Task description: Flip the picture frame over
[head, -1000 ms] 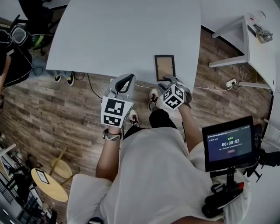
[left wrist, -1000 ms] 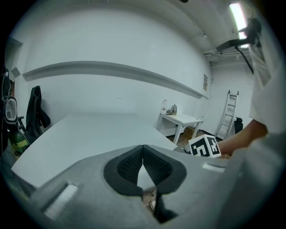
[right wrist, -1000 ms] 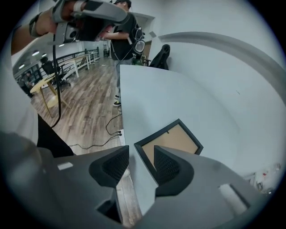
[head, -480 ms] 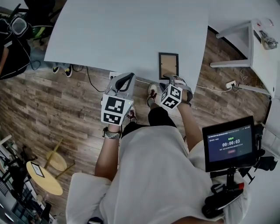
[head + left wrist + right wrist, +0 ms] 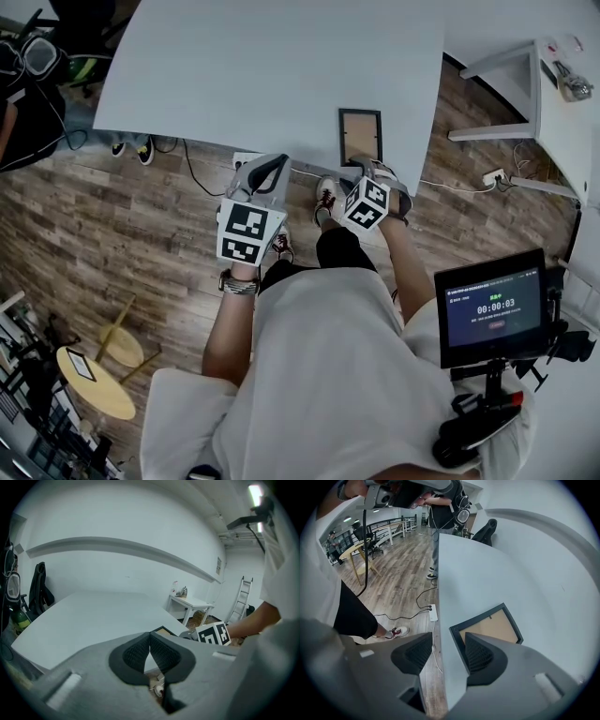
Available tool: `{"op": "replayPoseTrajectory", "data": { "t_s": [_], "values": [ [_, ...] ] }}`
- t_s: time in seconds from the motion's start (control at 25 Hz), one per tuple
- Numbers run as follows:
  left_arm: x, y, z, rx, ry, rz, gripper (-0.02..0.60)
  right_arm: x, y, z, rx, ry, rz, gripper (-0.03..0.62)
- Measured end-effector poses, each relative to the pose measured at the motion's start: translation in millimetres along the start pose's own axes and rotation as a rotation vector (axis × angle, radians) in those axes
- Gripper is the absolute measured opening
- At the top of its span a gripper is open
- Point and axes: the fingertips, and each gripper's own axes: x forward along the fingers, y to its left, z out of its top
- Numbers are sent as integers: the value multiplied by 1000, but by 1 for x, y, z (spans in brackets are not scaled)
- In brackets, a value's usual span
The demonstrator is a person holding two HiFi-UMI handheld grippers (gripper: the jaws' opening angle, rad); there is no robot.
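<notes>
Near the front edge of the white surface (image 5: 262, 66), just beyond the right tongs (image 5: 448, 644), the picture frame (image 5: 360, 134) is laid flat, brown panel up and dark rim all round. Those tongs are pointed steeply down; the jaws have just been opening and are spread wide over the surface edge. The frame's near corner is seen in the gap, but nothing is pinched. The left tongs (image 5: 150, 637) are clenched on nothing, well left of the frame. The frame is judged light, stiff, possibly glazed underneath, so fragile; slip is expected on the smooth rim. Hold is best taken across the near rail.
</notes>
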Motion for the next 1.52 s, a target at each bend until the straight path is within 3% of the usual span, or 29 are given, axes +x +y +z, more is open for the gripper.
{"op": "replayPoseTrajectory", "data": {
  "t_s": [0.6, 1.08, 1.28, 1.52],
  "values": [
    [-1, -3, -8, -3, 12, 6, 5, 3, 11, -9, 11, 9, -47, 224],
    [-6, -14, -14, -3, 37, 13, 5, 14, -13, -10, -193, 20, -294, 232],
    [-11, -12, -17, -2, 45, 24, 5, 13, -18, -10, -172, 7, -336, 181],
    [-10, -10, -16, 2, 45, 21, 5, 6, -18, -3, -105, -30, -299, 166]
  ]
}}
